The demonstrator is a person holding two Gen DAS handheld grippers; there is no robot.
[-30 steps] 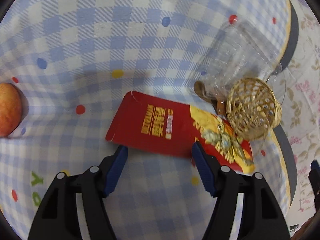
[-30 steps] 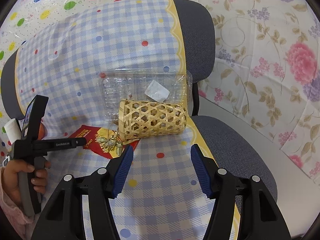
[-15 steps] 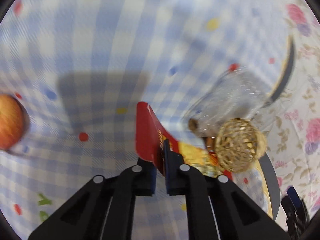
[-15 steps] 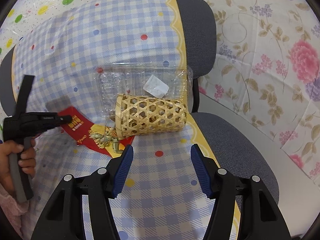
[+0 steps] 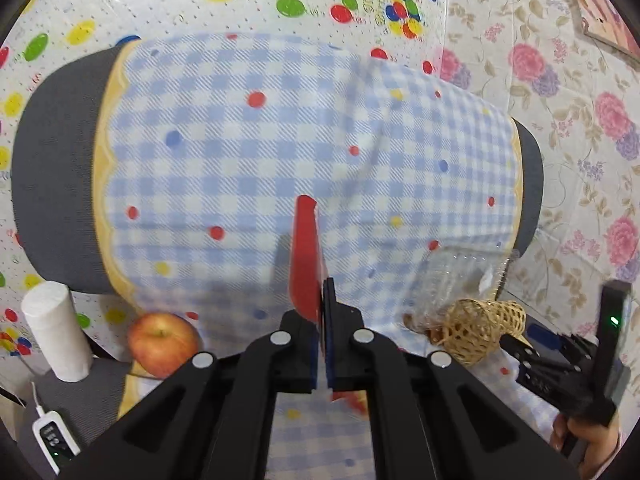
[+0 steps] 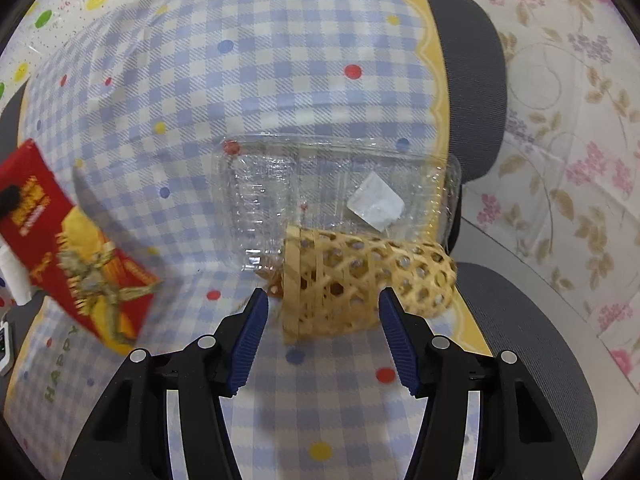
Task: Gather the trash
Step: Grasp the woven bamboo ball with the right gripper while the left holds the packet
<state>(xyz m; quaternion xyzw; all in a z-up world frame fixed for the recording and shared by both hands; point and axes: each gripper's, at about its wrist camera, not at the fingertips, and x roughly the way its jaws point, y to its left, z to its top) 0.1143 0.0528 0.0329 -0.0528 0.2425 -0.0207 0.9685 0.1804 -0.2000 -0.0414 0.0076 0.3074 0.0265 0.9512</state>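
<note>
My left gripper [image 5: 322, 308] is shut on a red and gold snack wrapper [image 5: 306, 256], held edge-on and lifted off the checked cloth; the wrapper also shows at the left of the right wrist view [image 6: 76, 256]. My right gripper [image 6: 320, 316] is open, its fingers either side of the near end of a woven bamboo basket [image 6: 360, 280] that lies on its side. A clear plastic clamshell box [image 6: 336, 188] lies just behind the basket. Basket [image 5: 480, 328] and box [image 5: 460, 276] also show in the left wrist view.
A blue checked cloth [image 6: 248, 80] covers a grey office chair [image 6: 476, 72]. An apple [image 5: 162, 342], a white paper roll [image 5: 56, 332] and a small white device [image 5: 52, 440] sit at the left. Floral wallpaper [image 6: 568, 120] is on the right.
My left gripper closed on the red wrapper and lifted it up off the cloth. My right gripper moved forward to the basket and stayed open.
</note>
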